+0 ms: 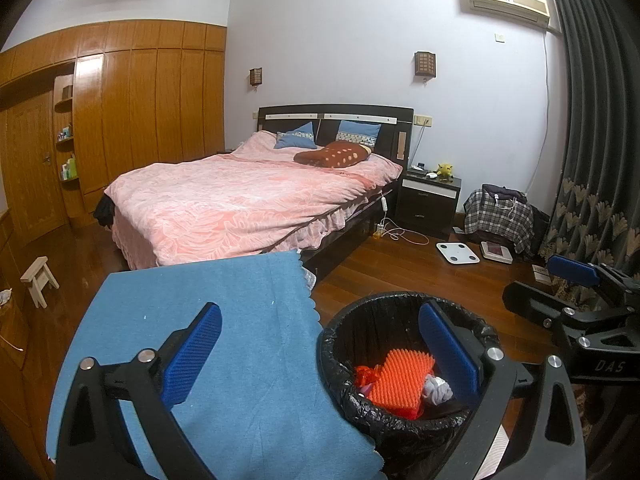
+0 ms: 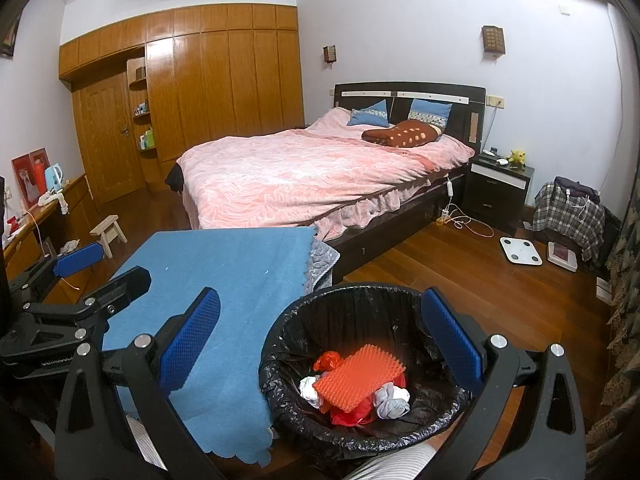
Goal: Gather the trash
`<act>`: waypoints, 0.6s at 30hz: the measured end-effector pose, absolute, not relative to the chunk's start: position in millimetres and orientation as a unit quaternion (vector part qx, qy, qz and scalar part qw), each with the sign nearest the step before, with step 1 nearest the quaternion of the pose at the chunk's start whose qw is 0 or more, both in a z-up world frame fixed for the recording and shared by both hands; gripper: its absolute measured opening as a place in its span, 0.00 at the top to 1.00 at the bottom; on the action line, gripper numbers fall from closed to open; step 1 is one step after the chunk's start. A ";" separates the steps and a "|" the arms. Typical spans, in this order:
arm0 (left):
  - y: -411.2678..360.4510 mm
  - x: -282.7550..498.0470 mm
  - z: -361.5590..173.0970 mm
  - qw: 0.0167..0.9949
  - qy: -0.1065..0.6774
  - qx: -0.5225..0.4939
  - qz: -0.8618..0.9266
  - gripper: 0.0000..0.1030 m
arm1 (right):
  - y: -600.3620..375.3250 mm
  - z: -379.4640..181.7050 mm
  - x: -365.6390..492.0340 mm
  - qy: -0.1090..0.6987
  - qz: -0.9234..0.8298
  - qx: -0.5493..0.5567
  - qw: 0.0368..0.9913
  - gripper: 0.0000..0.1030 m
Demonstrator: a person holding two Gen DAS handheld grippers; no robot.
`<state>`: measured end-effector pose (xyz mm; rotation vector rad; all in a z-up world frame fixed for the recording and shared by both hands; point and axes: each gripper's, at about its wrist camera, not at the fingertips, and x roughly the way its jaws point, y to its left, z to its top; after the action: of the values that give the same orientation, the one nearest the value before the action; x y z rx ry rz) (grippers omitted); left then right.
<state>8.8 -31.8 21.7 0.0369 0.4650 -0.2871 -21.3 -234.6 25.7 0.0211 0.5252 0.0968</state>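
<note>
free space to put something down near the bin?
The blue cloth is bare all over, bordered by the bed behind and the trash bin to its right. Bare floor runs between bin and white scale. Inside the bin it is crowded with the orange spiky pad and wads.

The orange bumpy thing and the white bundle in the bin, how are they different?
The orange spiky pad is flat, rectangular and bright; the white crumpled bundle is rounded, knotted and pale. The pad lies on top of the heap; the bundle sits lower, beside it. Both are inside the black-lined trash bin.
</note>
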 end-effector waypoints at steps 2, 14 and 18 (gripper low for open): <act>-31.3 8.4 21.9 0.963 0.230 0.018 -0.142 0.06 | -234.4 25.9 -21.1 0.259 0.048 0.010 0.965 0.05; -30.0 7.3 20.6 0.962 0.232 0.018 -0.141 0.06 | -233.1 26.2 -20.4 0.260 0.048 0.010 0.964 0.05; -27.6 6.7 17.9 0.962 0.233 0.018 -0.141 0.06 | -233.4 26.1 -20.2 0.261 0.047 0.011 0.964 0.05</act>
<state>6.7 -27.6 17.9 0.0371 0.4714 -0.2860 -20.2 -233.4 26.1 0.0215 0.5285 0.0961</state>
